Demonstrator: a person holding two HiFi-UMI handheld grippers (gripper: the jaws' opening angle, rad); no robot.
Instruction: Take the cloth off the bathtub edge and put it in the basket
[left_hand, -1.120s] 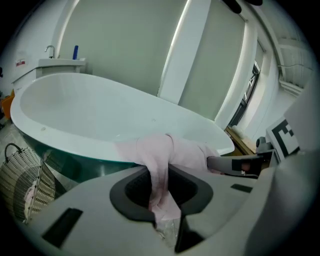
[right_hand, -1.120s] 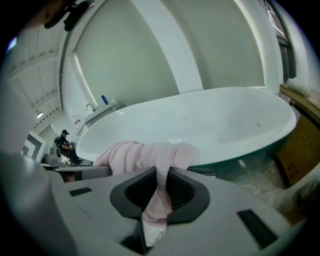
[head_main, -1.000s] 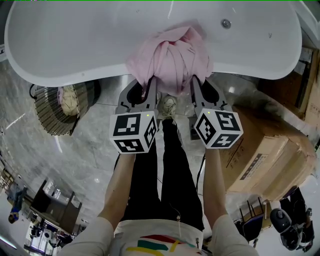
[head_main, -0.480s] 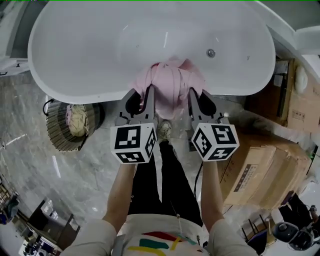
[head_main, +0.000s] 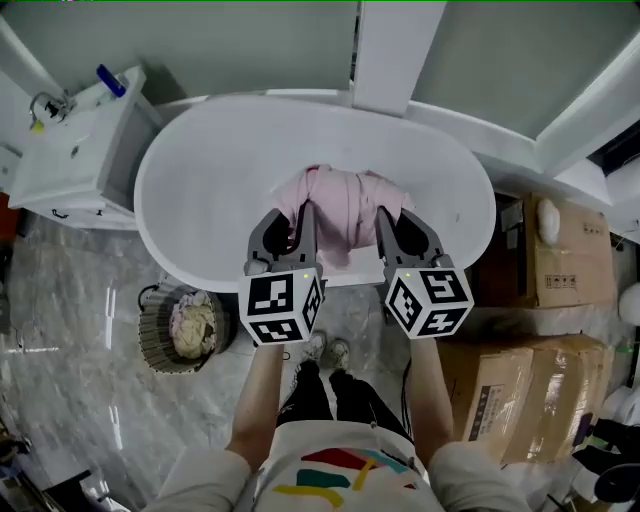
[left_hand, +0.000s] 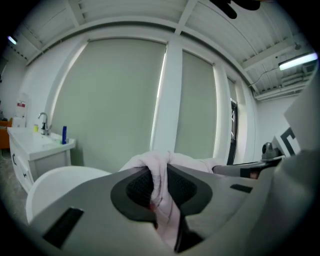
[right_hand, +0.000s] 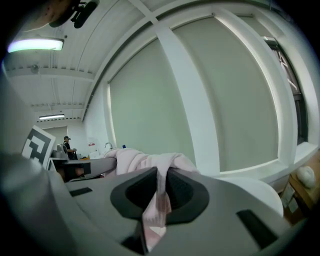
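The pink cloth (head_main: 340, 205) hangs bunched between the two tongs, over the near side of the white bathtub (head_main: 200, 190) as the head view shows it. It is one cloth, gripped at two places.

The left tongs (head_main: 288, 226) pinch a fold at its left side. In the left gripper view the fabric (left_hand: 162, 187) runs down the narrow gap between the dark pads, which press on it from both sides. The right tongs (head_main: 402, 224) grip the right side the same way, with a strip of cloth (right_hand: 159, 197) squeezed between nearly closed jaws.

Only the head view shows the basket (head_main: 150, 345): one round wire basket on the marble floor left of the person's shoes (head_main: 326, 350), well apart from the cloth, with a pale bundle (head_main: 196, 325) inside. It also shows cardboard boxes (head_main: 560, 255) at the right. The gripper views instead give the tall window blinds behind the cloth, and the right one shows a ceiling lamp (right_hand: 35, 45) and a distant person (right_hand: 66, 142).

A bench (head_main: 70, 150) with a tap (left_hand: 44, 122) and one blue bottle (head_main: 110, 80) stands left of the tub.

Both forearms reach forward side by side. The tongs run parallel and close to level, with their marker cubes nearest the camera.
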